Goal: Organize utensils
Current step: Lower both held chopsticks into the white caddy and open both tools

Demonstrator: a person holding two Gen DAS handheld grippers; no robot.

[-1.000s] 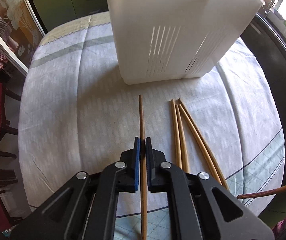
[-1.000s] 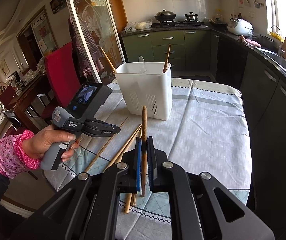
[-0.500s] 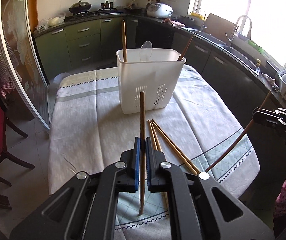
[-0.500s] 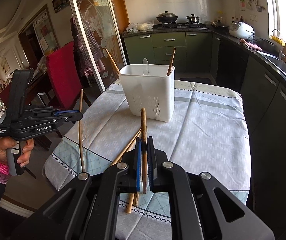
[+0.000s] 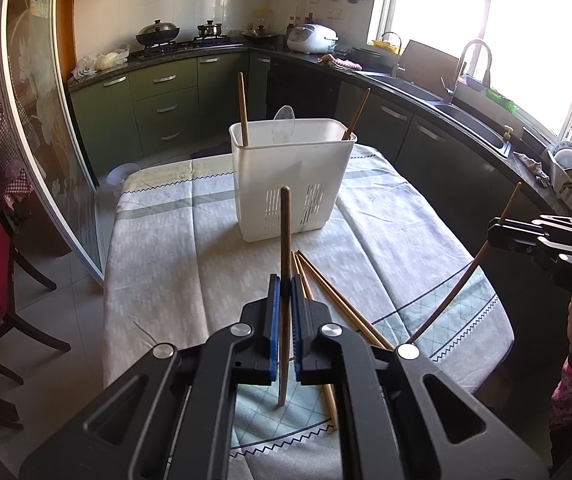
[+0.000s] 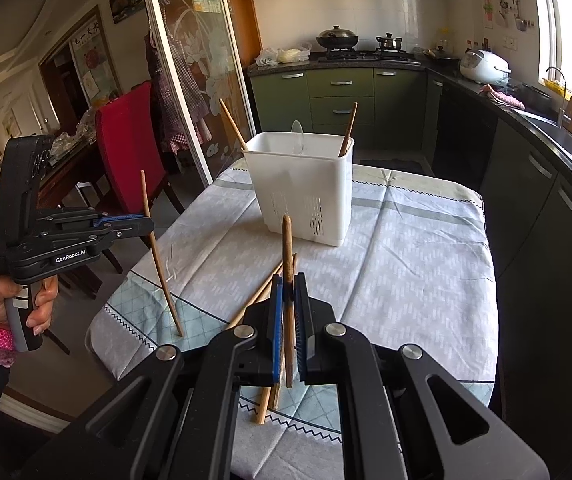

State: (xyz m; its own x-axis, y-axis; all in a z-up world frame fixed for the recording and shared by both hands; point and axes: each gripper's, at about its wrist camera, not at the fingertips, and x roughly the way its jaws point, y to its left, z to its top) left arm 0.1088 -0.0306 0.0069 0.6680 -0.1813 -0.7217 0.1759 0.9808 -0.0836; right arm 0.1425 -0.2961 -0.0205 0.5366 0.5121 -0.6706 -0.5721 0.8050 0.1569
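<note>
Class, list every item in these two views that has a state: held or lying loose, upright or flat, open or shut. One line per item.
left gripper: shut on a dark chopstick, lifted off the table
right gripper: shut on a second dark chopstick, held up
light chopsticks: lying flat and loose on the tablecloth
white utensil basket: upright, two chopsticks and a clear spoon standing inside

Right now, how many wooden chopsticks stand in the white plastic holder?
2. Left wooden chopstick stands at one end of the white plastic holder, right wooden chopstick leans at the other; its walls could hide shorter ones.
</note>
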